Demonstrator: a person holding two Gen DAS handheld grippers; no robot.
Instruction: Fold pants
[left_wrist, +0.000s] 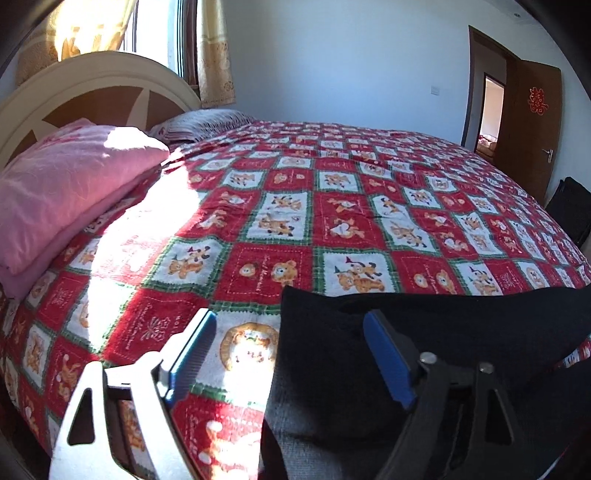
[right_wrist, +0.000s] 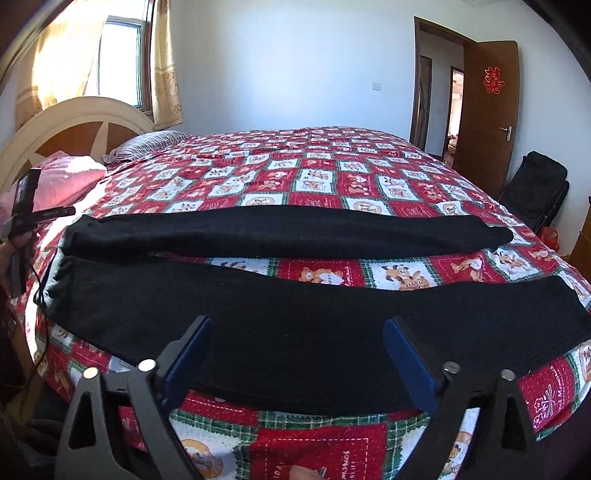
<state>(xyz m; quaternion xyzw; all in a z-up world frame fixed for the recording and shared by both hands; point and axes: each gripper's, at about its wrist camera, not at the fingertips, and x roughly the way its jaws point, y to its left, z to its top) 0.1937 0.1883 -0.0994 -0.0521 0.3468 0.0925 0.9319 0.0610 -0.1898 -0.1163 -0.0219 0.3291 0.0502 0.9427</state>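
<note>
Black pants (right_wrist: 295, 314) lie flat across the near part of the bed, with the two legs stretched side by side from left to right. The far leg (right_wrist: 288, 232) is the narrower band. My right gripper (right_wrist: 297, 323) hangs open over the near leg's front edge, its blue pads apart and the cloth below them. In the left wrist view the pants' left end (left_wrist: 332, 350) lies under my left gripper (left_wrist: 290, 315). It is open: its right pad is over the black cloth and its left pad over the bedspread.
A red, white and green checked bedspread (right_wrist: 314, 177) covers the bed. Pink pillows (left_wrist: 66, 184) and a striped pillow (left_wrist: 207, 123) lie by the headboard (left_wrist: 92, 85). A person's hand (right_wrist: 9, 247) with a black device is at the left edge. A black chair (right_wrist: 539, 188) stands by the open door (right_wrist: 487, 110).
</note>
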